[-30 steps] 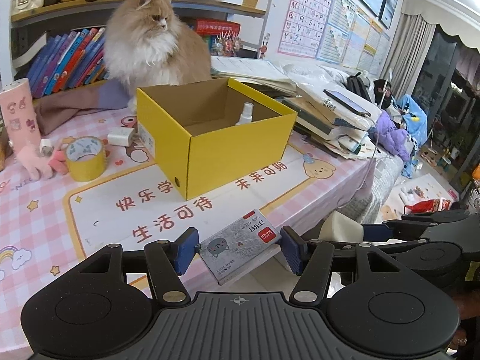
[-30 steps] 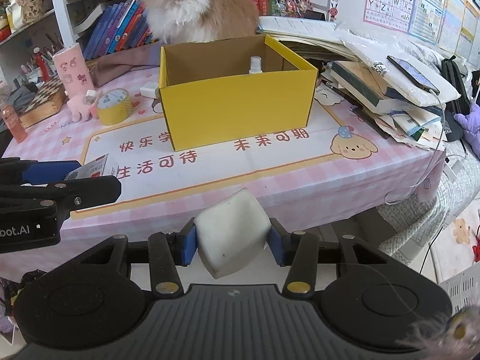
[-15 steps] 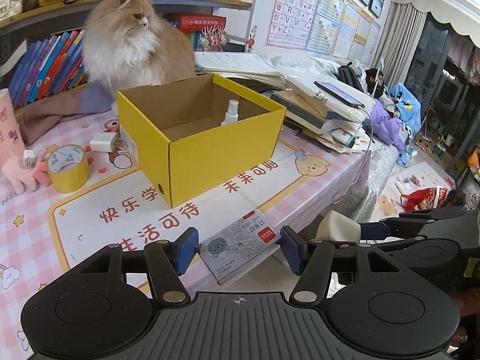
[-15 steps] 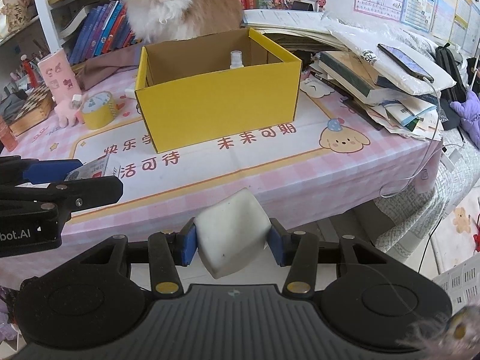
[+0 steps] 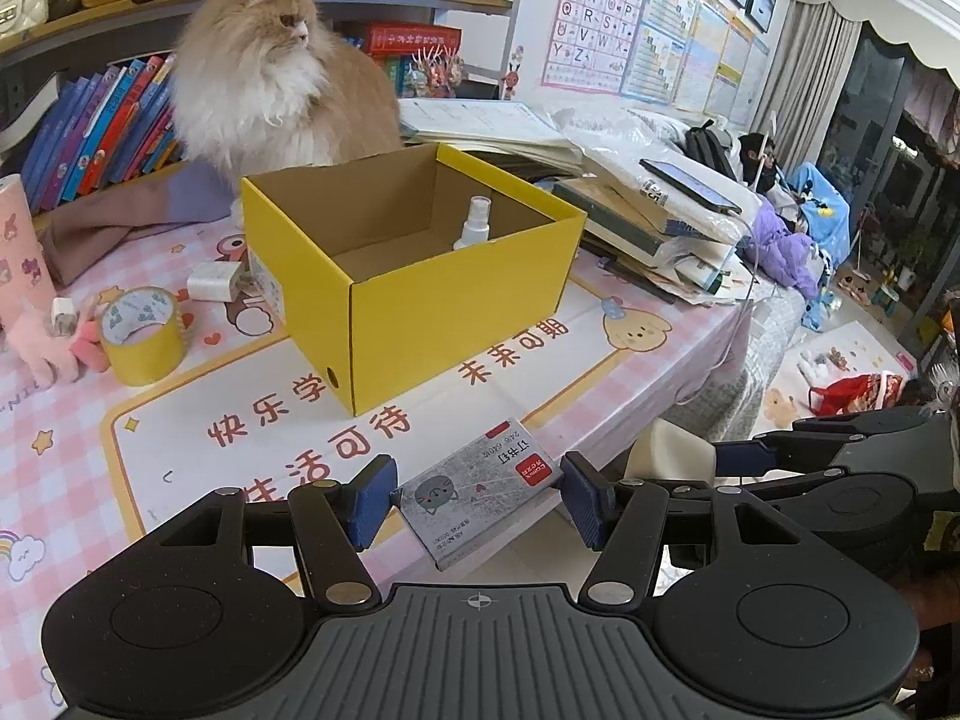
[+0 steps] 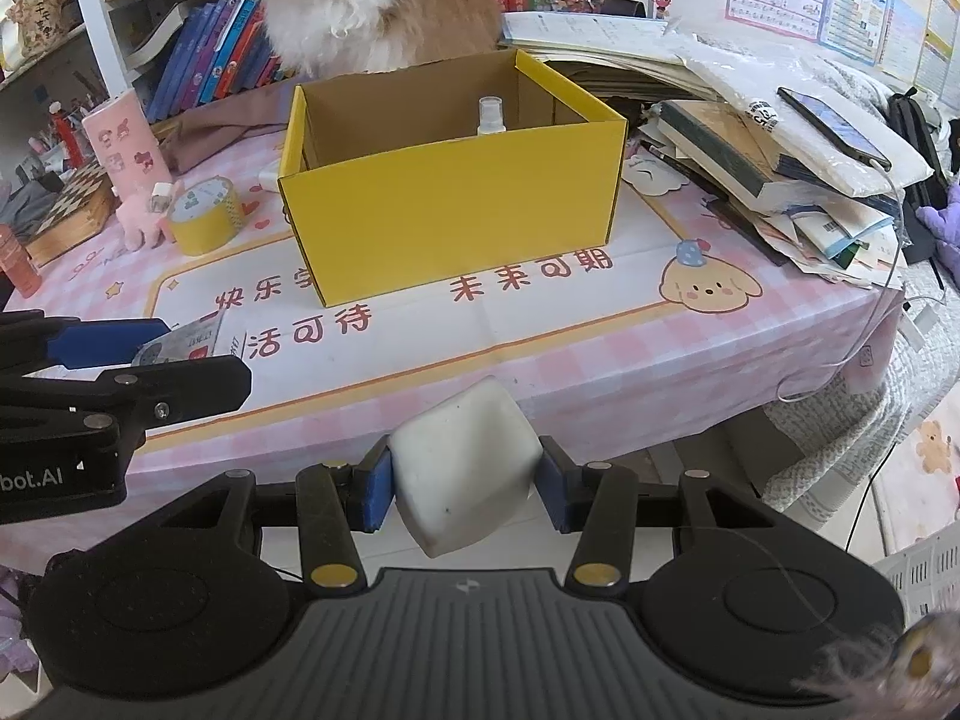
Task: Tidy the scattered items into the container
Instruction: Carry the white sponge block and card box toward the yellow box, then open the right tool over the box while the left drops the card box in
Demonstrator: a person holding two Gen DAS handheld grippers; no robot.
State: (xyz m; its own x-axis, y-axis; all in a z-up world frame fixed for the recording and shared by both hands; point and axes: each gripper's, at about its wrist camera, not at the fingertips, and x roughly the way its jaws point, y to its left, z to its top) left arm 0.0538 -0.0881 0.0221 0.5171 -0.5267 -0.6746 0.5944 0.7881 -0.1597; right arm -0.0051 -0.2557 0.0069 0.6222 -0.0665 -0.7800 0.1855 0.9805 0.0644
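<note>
My left gripper point(image 5: 477, 501) is shut on a small grey staples box point(image 5: 477, 489) with a cat drawing, held over the table's front edge. My right gripper point(image 6: 465, 480) is shut on a white sponge block point(image 6: 462, 465), held in front of the table edge. An open yellow cardboard box point(image 5: 456, 300) point(image 6: 456, 210) stands mid-table beyond both grippers, with a small white spray bottle point(image 5: 474, 228) point(image 6: 491, 114) upright inside. A yellow tape roll point(image 5: 141, 336) point(image 6: 204, 222) and a white charger point(image 5: 213, 281) lie left of the box.
A fluffy cat point(image 5: 270, 78) point(image 6: 372, 6) sits right behind the box. A pile of books and papers with a phone point(image 6: 780, 138) fills the table's right side. A pink plush point(image 5: 48, 348), a pink cup point(image 6: 123, 144) and a chessboard point(image 6: 72, 204) stand at the left.
Both grippers have moved closer to the table and the yellow box while keeping their loads. The cat has turned its head.
</note>
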